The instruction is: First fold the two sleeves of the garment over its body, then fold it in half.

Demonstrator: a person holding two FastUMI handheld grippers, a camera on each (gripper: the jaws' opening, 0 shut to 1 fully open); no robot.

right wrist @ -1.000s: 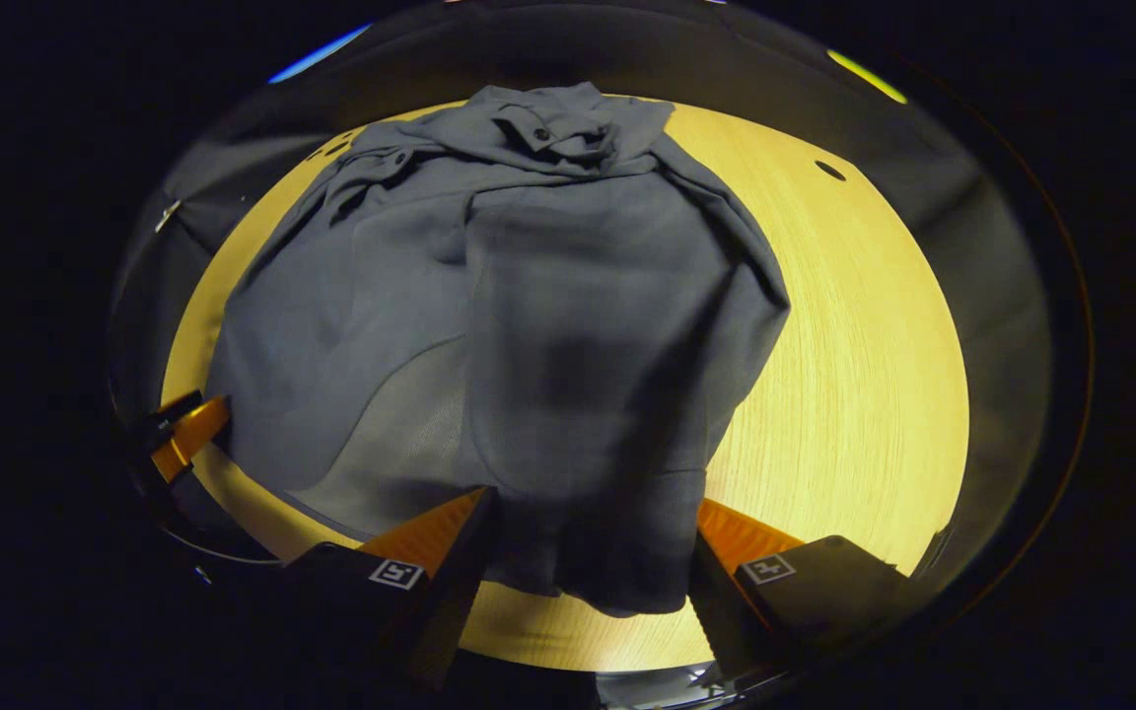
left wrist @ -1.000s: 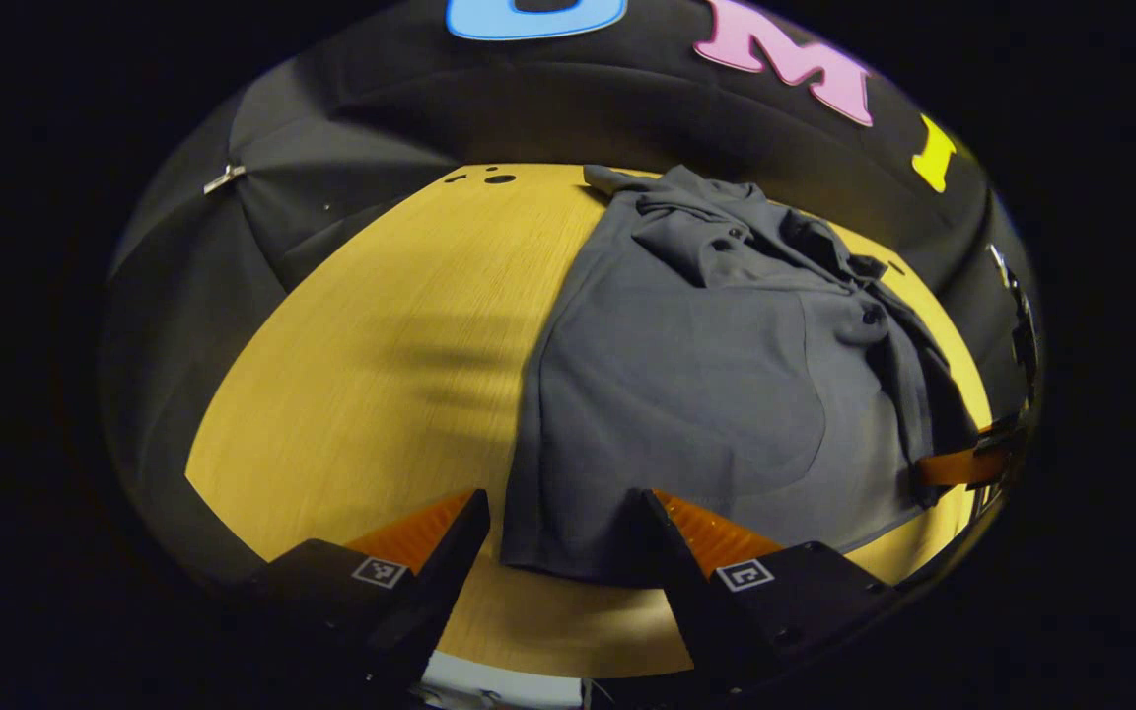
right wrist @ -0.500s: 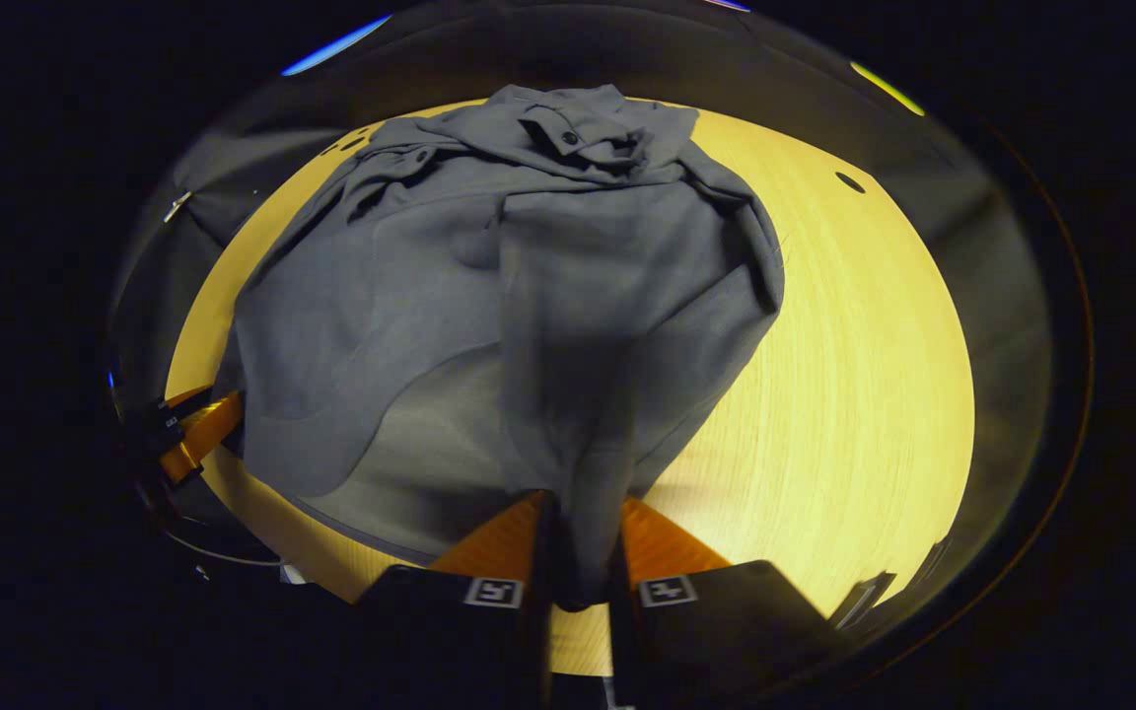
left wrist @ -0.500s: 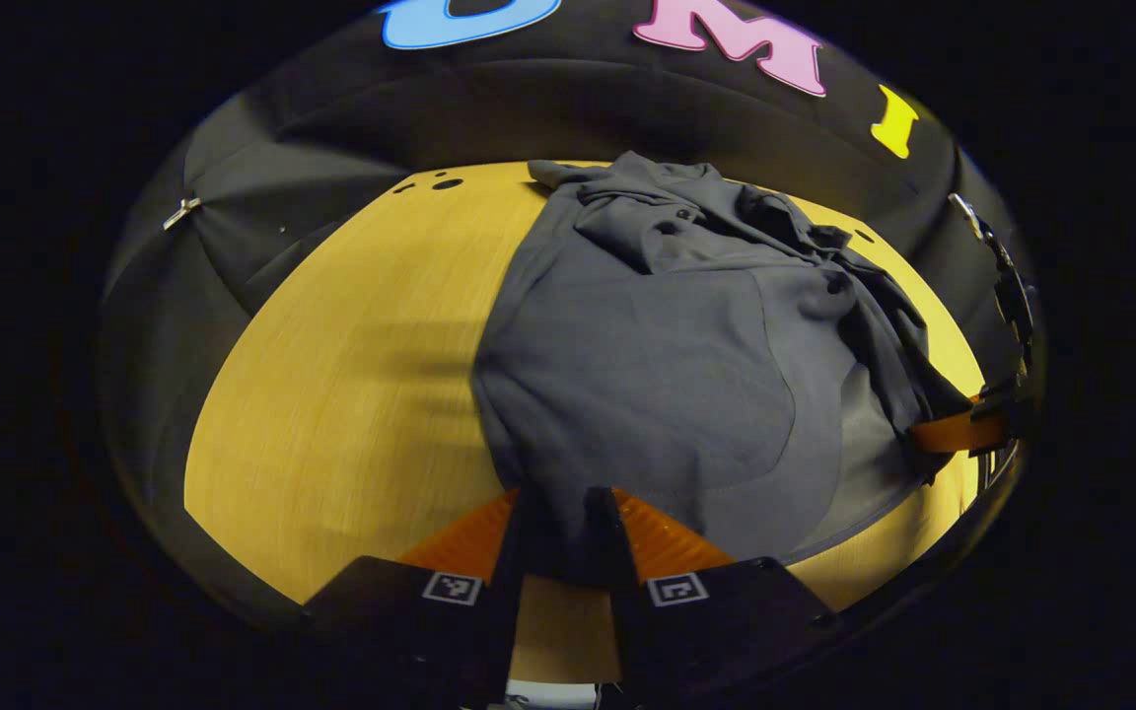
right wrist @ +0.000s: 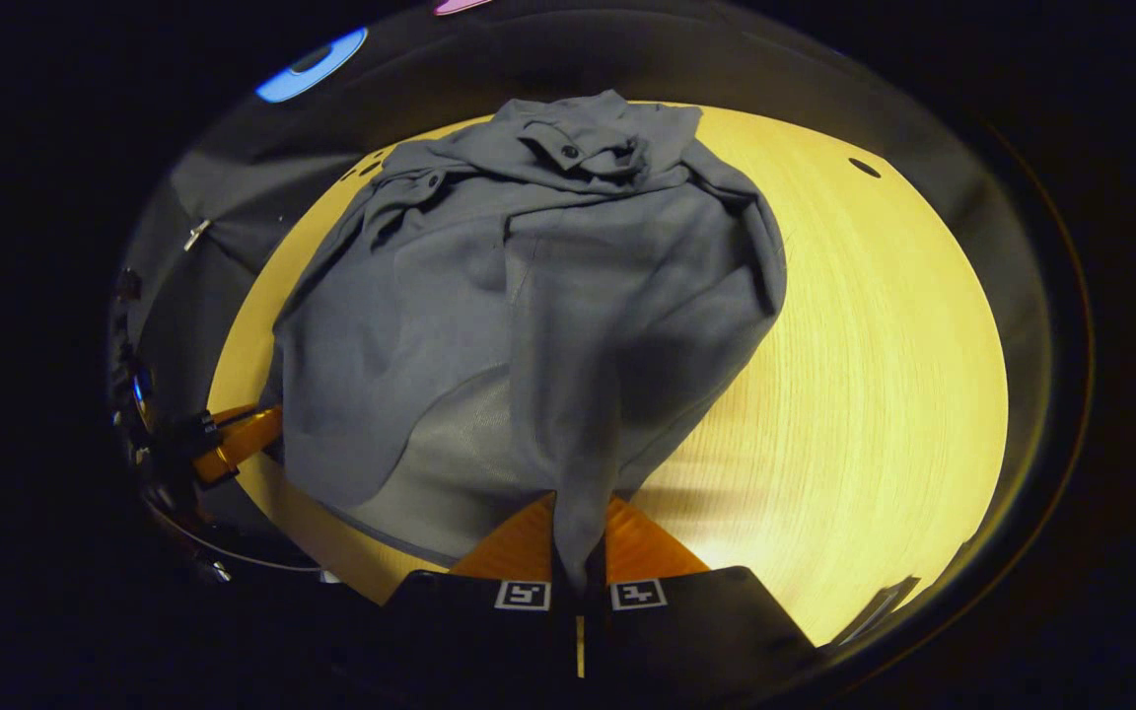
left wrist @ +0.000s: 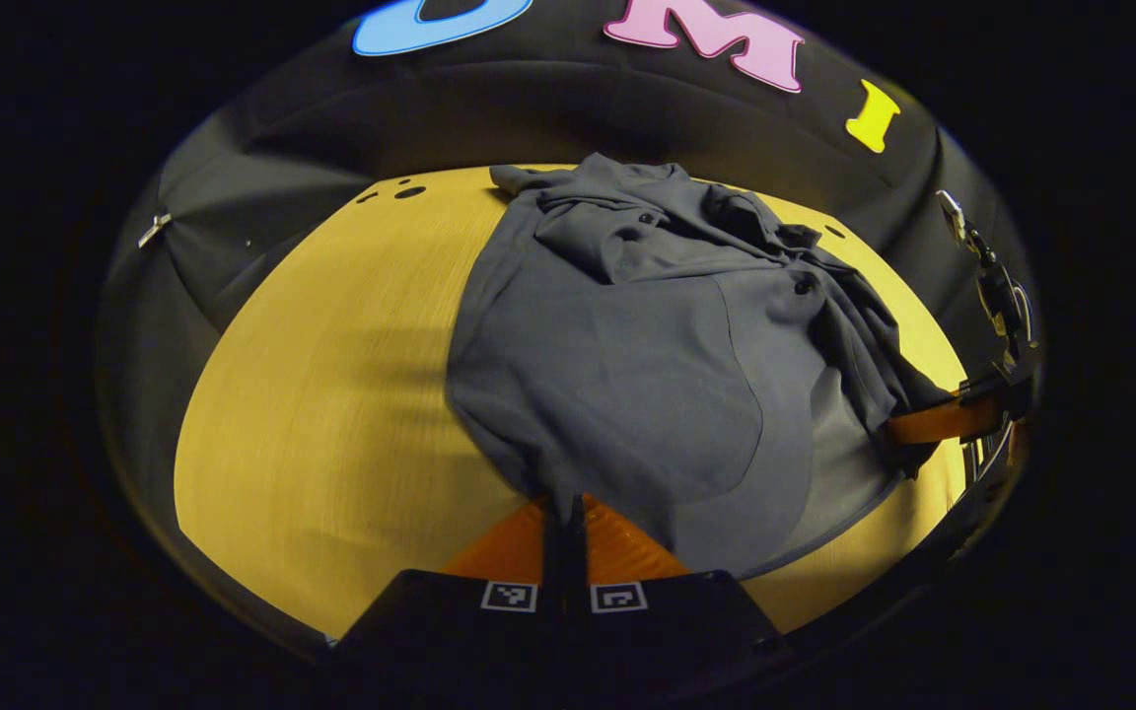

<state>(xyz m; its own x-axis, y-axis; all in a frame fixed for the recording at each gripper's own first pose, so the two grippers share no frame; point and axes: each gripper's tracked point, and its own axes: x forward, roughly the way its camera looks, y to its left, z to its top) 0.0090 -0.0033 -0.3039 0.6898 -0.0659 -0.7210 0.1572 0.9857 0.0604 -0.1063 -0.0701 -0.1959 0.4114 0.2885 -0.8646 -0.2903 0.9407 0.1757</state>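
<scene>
at the bottom centre of the left gripper view the left gripper (left wrist: 565,513) is pinching the near hem of the grey button-up shirt (left wrist: 647,355), its fingers pressed together on the cloth. in the right gripper view the right gripper (right wrist: 580,528) is clamping the hem's other corner, low in the frame. the shirt is lying across the middle of the wooden table (left wrist: 331,375), collar at the top, sleeves already bunched over the body. this looks like the fold-in-half step; next, both corners need lifting together and carrying toward the collar, kept level.
</scene>
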